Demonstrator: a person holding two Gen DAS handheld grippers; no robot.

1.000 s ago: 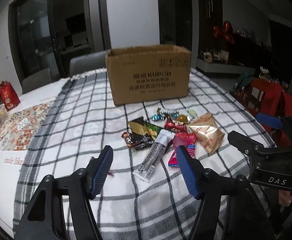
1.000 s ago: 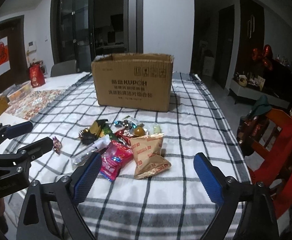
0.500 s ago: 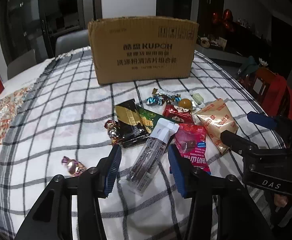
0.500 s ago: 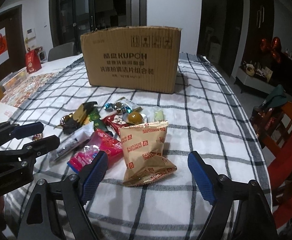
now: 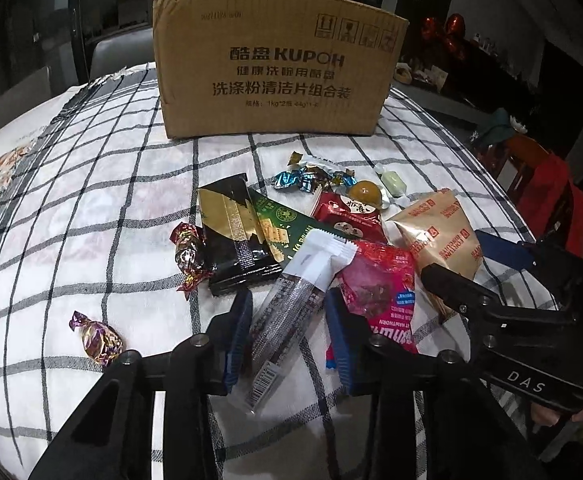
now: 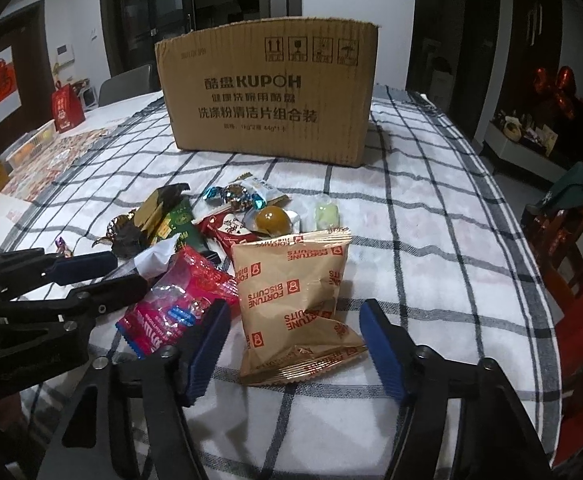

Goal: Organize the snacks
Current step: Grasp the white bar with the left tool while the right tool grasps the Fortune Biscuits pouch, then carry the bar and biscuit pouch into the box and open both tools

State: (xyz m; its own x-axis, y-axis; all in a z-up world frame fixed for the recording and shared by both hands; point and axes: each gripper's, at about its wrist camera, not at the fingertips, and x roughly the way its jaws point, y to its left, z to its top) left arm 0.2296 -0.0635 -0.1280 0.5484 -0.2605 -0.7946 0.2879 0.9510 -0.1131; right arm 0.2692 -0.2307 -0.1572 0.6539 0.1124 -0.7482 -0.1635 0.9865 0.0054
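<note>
My left tongs [image 5: 289, 332] closing around clear snack stick [image 5: 287, 312], not yet gripping; my right tongs [image 6: 295, 344] closing around gold biscuit packet [image 6: 295, 292], pads clear.

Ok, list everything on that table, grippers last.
Brown cardboard box: one, at the back.
Checked white tablecloth: one, covering the table.
Tan biscuit bag: one, between the right jaws.
Clear long stick pack: one, white top, between the left jaws.
Pink-red pouch: one, centre.
Black-gold packet: one, left of centre.
Purple foil candy: one, apart at left.
Left gripper: jaws closing, not yet gripping.
Right gripper: jaws closing, not yet gripping.
</note>
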